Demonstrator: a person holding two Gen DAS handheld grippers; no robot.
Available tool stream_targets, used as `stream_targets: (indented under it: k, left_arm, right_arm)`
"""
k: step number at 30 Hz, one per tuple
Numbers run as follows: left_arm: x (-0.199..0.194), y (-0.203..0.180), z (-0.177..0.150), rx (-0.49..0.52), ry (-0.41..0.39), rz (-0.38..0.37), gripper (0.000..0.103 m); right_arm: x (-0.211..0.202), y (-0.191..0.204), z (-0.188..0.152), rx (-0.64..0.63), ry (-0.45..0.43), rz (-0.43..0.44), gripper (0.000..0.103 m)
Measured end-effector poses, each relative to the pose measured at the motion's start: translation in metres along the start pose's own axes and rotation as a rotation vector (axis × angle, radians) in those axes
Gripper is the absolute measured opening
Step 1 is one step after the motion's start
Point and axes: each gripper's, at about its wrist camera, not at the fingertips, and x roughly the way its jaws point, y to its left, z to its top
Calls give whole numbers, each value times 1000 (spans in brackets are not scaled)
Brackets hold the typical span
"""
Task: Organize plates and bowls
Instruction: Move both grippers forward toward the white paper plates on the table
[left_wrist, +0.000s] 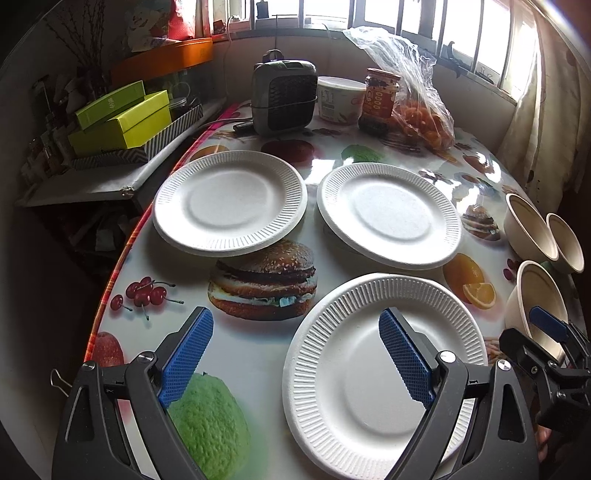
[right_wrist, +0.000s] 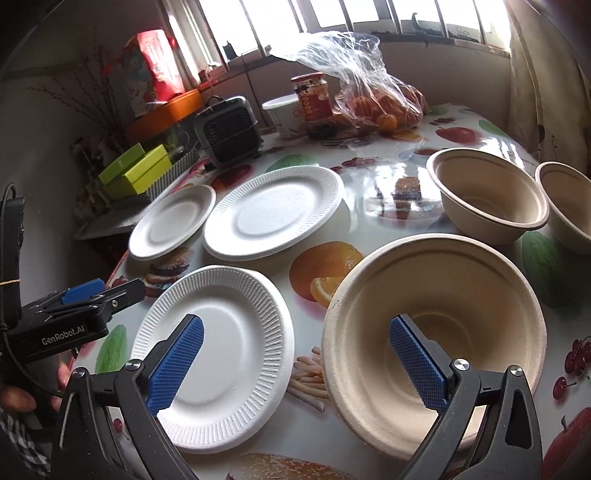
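Three white paper plates lie on the fruit-print table: a near plate (left_wrist: 373, 373) (right_wrist: 225, 354), a far left plate (left_wrist: 229, 201) (right_wrist: 171, 221) and a far right plate (left_wrist: 389, 214) (right_wrist: 273, 212). Three beige paper bowls stand to the right: a near bowl (right_wrist: 439, 332) (left_wrist: 535, 295) and two farther bowls (right_wrist: 487, 192) (right_wrist: 569, 206). My left gripper (left_wrist: 295, 354) is open above the near plate's left edge. My right gripper (right_wrist: 295, 362) is open, its right finger over the near bowl's rim, its left finger over the near plate.
At the table's far end stand a small grey heater (left_wrist: 284, 94), a white tub (left_wrist: 340, 98), a jar (left_wrist: 380, 99) and a plastic bag of oranges (left_wrist: 421, 110). Green boxes (left_wrist: 122, 118) sit on a side shelf to the left. The table edge (left_wrist: 122, 258) runs along the left.
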Motion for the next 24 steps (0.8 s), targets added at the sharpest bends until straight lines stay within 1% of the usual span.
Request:
stream_targets:
  k: [2, 7, 11, 15, 18, 21, 23, 24]
  left_arm:
    - [5, -1, 6, 5, 8, -8, 92]
    - [14, -3, 18, 30, 18, -20, 92]
    - [17, -1, 29, 40, 23, -33, 92]
    - [17, 2, 43, 37, 9, -51, 92]
    - [21, 3, 57, 44, 16, -65, 92]
    - [28, 3, 70, 55, 36, -88, 91]
    - [32, 4, 76, 58, 49, -97, 87]
    - [34, 4, 79, 61, 53, -97, 83]
  right_arm:
    - [2, -7, 2, 7, 7, -34, 102]
    - [1, -19, 6, 32, 3, -81, 102]
    - [-15, -14, 20, -7, -30, -69, 101]
    - [-39, -5, 46, -91, -87, -70, 101]
    - [-46, 0, 72, -129, -105, -74, 101]
    - [-44, 7, 102, -173, -108, -96, 101]
    - [-36, 9, 119, -187, -100, -86, 100]
    - [-29, 10, 126, -195, -82, -86, 98]
